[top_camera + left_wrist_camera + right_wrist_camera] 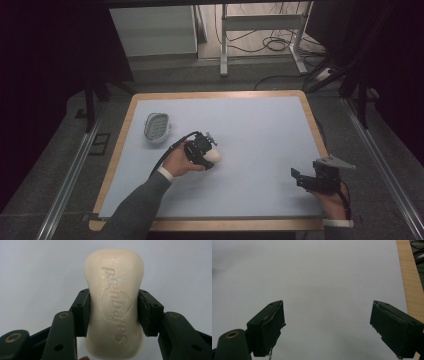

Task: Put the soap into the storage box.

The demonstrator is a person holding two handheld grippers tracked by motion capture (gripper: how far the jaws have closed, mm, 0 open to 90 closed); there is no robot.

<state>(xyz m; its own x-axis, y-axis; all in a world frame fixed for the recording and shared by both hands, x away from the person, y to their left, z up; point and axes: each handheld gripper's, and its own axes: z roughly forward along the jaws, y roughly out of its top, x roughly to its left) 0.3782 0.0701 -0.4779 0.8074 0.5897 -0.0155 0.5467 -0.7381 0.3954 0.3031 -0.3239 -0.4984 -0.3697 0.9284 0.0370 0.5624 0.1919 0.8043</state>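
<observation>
**Soap bar in the left tongs, right tongs waiting wide**

Biggest thing first: the worktop [260,130], a pale sheet on a wooden board, with bare floor, cables and a metal frame beyond its far edge. Toward the far-left corner sits a soap dish [157,127], oval and ribbed inside, nothing in it.

Just right of that dish and nearer the middle, the left tongs [206,151] are clamped on a bar of soap [115,302]. The left gripper view gives it close: cream-coloured, waisted, an embossed word along its face, both pads pressed into the narrow middle from either side. The person's left hand [177,162] wraps the handle.

Down by the near-right corner, the right tongs [328,327] stand spread wide with nothing between them, pointing out over bare worktop; the right hand [332,200] holds them low.

Now the risk. Soap is slick, and the surface looks faintly beaded, so I'd judge it could squirt out of that waist grip if squeezed harder or tipped. A drop from here could skid across the sheet, well short of the dish.

Hard to read: whether the bar rests on the worktop or hangs just clear. Its near end is cut off at the bottom of the left gripper view.
</observation>
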